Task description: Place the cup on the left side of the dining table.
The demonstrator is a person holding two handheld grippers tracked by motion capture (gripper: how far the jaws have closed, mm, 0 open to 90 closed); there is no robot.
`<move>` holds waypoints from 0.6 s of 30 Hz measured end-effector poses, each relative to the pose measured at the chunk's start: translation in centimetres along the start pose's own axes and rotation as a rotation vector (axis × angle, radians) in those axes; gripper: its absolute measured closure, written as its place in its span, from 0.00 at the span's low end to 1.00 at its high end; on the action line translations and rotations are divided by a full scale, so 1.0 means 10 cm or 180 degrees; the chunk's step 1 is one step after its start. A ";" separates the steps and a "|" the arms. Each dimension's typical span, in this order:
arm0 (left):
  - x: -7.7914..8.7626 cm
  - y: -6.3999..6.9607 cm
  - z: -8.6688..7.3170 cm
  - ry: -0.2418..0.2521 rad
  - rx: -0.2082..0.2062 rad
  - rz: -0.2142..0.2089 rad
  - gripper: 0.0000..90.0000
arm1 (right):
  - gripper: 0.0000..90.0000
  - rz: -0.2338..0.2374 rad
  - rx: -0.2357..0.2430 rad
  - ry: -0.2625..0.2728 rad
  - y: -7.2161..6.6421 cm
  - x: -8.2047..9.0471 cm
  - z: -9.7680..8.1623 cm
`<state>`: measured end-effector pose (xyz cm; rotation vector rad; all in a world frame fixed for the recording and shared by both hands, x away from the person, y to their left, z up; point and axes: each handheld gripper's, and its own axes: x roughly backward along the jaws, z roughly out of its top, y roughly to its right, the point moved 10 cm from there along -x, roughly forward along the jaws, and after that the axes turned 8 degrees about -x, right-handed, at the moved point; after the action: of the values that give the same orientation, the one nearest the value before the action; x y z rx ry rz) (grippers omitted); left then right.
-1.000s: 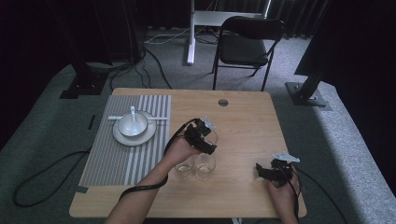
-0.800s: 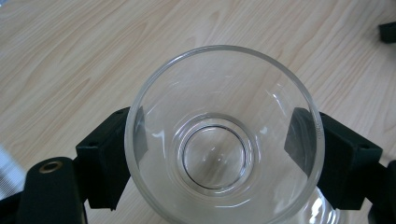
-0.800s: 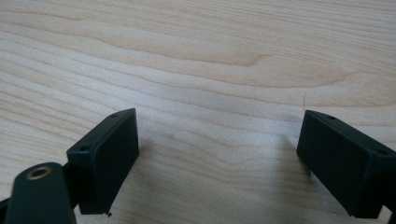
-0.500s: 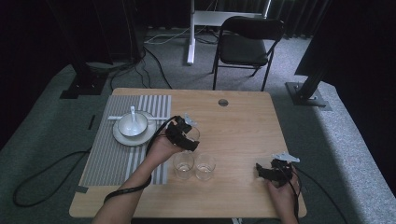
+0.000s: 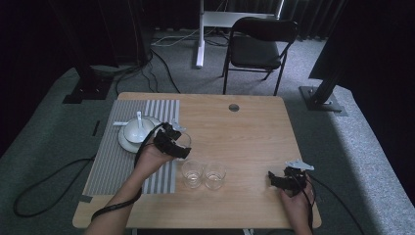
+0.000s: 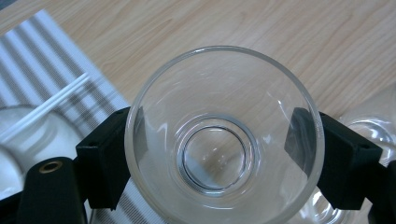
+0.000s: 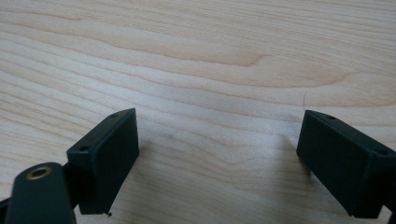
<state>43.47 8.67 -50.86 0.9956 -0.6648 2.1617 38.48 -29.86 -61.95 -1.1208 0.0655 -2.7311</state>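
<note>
A clear empty glass (image 6: 224,140) is clamped between the two black jaws of my left gripper (image 6: 219,154), and I look down into it from above. From overhead, my left gripper (image 5: 172,143) holds this glass (image 5: 185,139) at the right edge of the striped placemat (image 5: 110,161). Two more clear glasses (image 5: 193,172) (image 5: 215,174) stand side by side on the wooden table (image 5: 244,127). My right gripper (image 5: 280,180) rests open near the table's front right, and its own view has its jaws wide apart (image 7: 217,158) over bare wood.
A white bowl (image 5: 137,131) with a spoon sits on a plate on the placemat, just left of the held glass. The spoon handle (image 6: 51,100) crosses the mat (image 6: 37,56). A chair (image 5: 262,46) stands beyond the table.
My left gripper has carried the glass leftward, from above the two standing glasses to the placemat's edge. The right gripper has not moved.
</note>
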 end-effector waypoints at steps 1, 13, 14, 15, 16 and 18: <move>0.02 -0.03 -0.04 -0.0008 0.0008 0.0023 0.21 | 0.14 0.0000 0.0001 0.0000 0.00 0.00 0.00; 0.11 -0.17 -0.39 -0.0054 0.0175 0.0094 0.21 | 0.14 0.0000 0.0002 0.0002 0.00 0.00 0.00; 0.11 -0.18 -0.43 -0.0075 0.0188 0.0094 0.21 | 0.14 0.0001 0.0001 0.0001 0.00 0.00 0.00; 0.12 -0.19 -0.45 -0.0079 0.0200 0.0093 0.21 | 0.14 0.0000 0.0002 0.0002 0.00 0.00 0.00; 0.12 -0.20 -0.48 -0.0078 0.0217 0.0099 0.21 | 0.14 0.0000 0.0002 0.0001 0.00 0.00 0.00; 0.13 -0.20 -0.54 -0.0079 0.0240 0.0102 0.21 | 0.14 0.0000 0.0002 0.0001 0.00 0.00 0.00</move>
<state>41.86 14.02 -52.64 1.0592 -0.6187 2.2198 38.49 -29.86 -61.95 -1.1203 0.0647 -2.7311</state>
